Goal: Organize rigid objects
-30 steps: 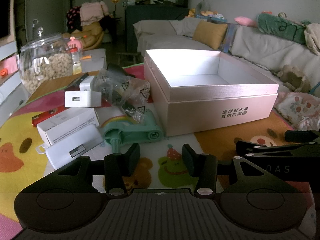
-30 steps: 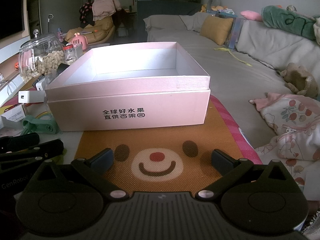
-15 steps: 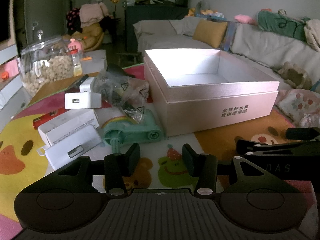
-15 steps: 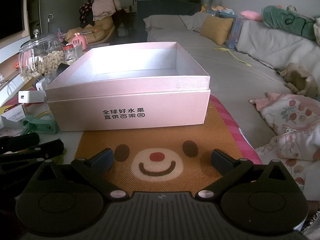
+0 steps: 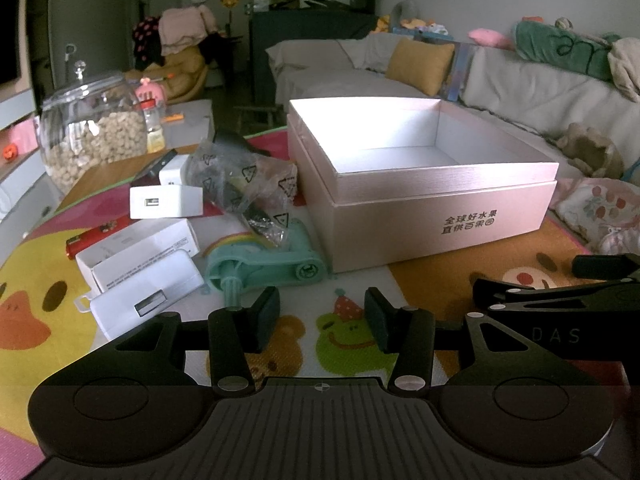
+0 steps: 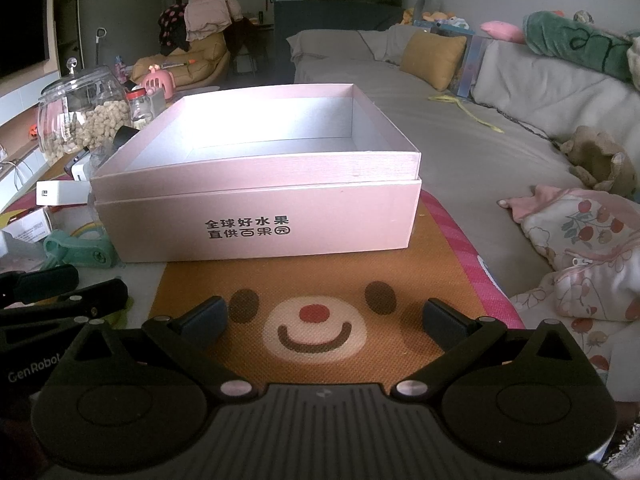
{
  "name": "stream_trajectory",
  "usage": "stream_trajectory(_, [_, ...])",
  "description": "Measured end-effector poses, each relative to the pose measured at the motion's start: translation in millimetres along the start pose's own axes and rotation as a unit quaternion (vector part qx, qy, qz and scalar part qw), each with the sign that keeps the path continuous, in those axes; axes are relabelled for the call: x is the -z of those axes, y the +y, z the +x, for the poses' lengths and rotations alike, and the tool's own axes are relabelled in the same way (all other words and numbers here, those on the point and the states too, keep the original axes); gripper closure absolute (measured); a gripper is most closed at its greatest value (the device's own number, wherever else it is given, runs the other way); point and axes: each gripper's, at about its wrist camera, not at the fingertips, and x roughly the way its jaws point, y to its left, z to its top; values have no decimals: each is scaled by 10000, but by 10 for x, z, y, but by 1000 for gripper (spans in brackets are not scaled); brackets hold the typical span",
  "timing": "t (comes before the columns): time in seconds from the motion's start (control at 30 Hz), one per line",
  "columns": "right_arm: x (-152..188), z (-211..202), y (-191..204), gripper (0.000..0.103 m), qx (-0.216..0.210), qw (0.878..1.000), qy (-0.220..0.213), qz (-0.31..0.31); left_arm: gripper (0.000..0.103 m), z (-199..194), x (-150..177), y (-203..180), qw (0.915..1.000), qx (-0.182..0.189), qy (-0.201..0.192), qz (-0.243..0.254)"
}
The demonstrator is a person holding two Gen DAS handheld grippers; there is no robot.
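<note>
Cartoon-print play mat (image 5: 352,292) underneath; left tongs (image 5: 322,318) half-spread, right tongs (image 6: 324,316) wide, both empty. Crinkly plastic bag (image 5: 244,184) overlapping mint-green tape dispenser (image 5: 264,266) beside empty pink cardboard box (image 5: 432,216): likely snagging.

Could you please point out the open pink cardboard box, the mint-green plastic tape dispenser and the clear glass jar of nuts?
open pink cardboard box (image 5: 440,216): left wrist view, front wall.
mint-green plastic tape dispenser (image 5: 264,266): left wrist view, body.
clear glass jar of nuts (image 5: 94,132): left wrist view, belly.

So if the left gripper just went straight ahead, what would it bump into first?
Probably the pink box: the left gripper, fingers open and empty, points at the box's near left corner. The teal tape dispenser sits just left of that line, so a clip is possible; depth is unclear.
</note>
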Motion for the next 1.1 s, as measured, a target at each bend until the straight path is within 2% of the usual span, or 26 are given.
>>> stream_trajectory(0.2, [-4, -3, -6, 0, -44, 10000, 18, 35, 52, -4, 0, 26, 10000, 51, -9, -72])
stream_trajectory(0.33, [-89, 26, -41, 0, -209, 9991, 330, -146, 55, -52, 19, 193, 9982, 385, -38, -468])
stream_trajectory(0.43, [-89, 4, -52, 0, -349, 9983, 390, -244, 58, -234, 85, 321, 9963, 618, -116, -583])
stream_trajectory(0.53, [-96, 13, -65, 0, -346, 9980, 448, -264, 58, -535, 153, 459, 9957, 686, -445, -436])
stream_trajectory(0.63, [-105, 13, -72, 0, -367, 9976, 503, -290, 58, -810, 177, 636, 9949, 650, -681, -367])
stream_trajectory(0.7, [-102, 8, -76, 0, -390, 9974, 514, -315, 57, -922, 154, 754, 9947, 508, -734, -503])
stream_trajectory(0.8, [-90, -2, -86, 0, -418, 9974, 483, -332, 58, -1067, 93, 995, 9888, -24, -981, -1125])
stream_trajectory(0.87, [-80, -11, -90, 0, -433, 9975, 459, -332, 58, -1095, 74, 1112, 9842, -174, -1019, -1434])
stream_trajectory(0.97, [-75, -20, -83, 0, -433, 9976, 438, -331, 58, -936, 52, 1195, 9852, -137, -420, -1656])
stream_trajectory(1.03, [-73, -22, -85, 0, -431, 9976, 430, -323, 58, -769, 75, 1139, 9835, 176, 88, -1798])
stream_trajectory(1.1, [-76, -16, -84, 0, -421, 9977, 422, -322, 58, -628, 99, 1018, 9820, 372, 381, -1814])
